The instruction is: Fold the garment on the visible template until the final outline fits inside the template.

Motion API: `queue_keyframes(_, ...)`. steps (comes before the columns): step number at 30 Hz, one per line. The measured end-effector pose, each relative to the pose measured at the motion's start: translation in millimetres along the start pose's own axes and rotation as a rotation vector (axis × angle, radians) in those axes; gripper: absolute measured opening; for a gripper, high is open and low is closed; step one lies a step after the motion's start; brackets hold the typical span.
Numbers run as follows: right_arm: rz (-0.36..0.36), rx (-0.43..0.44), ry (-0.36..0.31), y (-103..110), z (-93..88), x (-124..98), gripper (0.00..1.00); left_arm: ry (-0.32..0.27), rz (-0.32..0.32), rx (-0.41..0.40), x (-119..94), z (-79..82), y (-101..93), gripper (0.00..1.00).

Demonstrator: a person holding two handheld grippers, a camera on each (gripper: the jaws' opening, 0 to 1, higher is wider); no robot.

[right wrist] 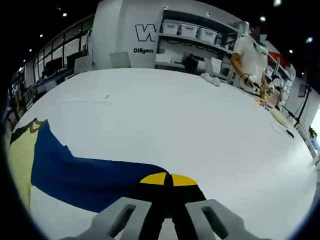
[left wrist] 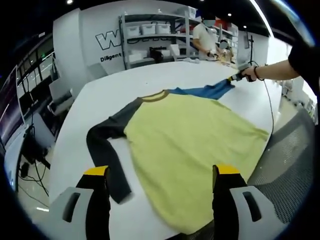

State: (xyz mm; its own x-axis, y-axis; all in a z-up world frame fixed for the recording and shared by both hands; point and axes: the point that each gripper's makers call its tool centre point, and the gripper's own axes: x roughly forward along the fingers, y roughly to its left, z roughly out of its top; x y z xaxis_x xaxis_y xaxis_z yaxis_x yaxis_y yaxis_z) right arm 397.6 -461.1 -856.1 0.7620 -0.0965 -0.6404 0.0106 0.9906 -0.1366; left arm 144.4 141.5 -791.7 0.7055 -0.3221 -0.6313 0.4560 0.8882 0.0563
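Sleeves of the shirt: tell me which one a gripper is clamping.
The blue sleeve, stretched out across the white table with the right gripper shut on its end. The dark grey sleeve lies loose, with the left gripper open near it.

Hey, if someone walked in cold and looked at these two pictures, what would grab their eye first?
The yellow shirt spread flat across the white table, with one dark sleeve lying toward the open left gripper. Next, the blue sleeve stretched out sideways, its end pinched in the shut right gripper. Behind, a person stands at the table's far edge before shelves of bins.
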Motion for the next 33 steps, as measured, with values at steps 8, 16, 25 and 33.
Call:
queue_keyframes(8, 0.001, -0.002, 0.001, 3, -1.6, 4, 0.0, 0.01, 0.006, 0.01, 1, -1.7, 0.6, 0.79)
queue_keyframes(16, -0.008, 0.065, -0.044, -2, 6.2, -9, 0.22, 0.009, 0.034, 0.033, 0, -1.5, 4.7, 0.82)
queue_keyframes(25, 0.033, 0.038, 0.007, 4, -6.1, -15, 0.42, 0.0, 0.034, 0.035, -1, 0.1, 3.6, 0.86)
queue_keyframes(33, 0.012, 0.079, 0.101, 0, -31.1, -18, 0.34, -0.012, 0.039, 0.03, -2, 1.7, 4.8, 0.85)
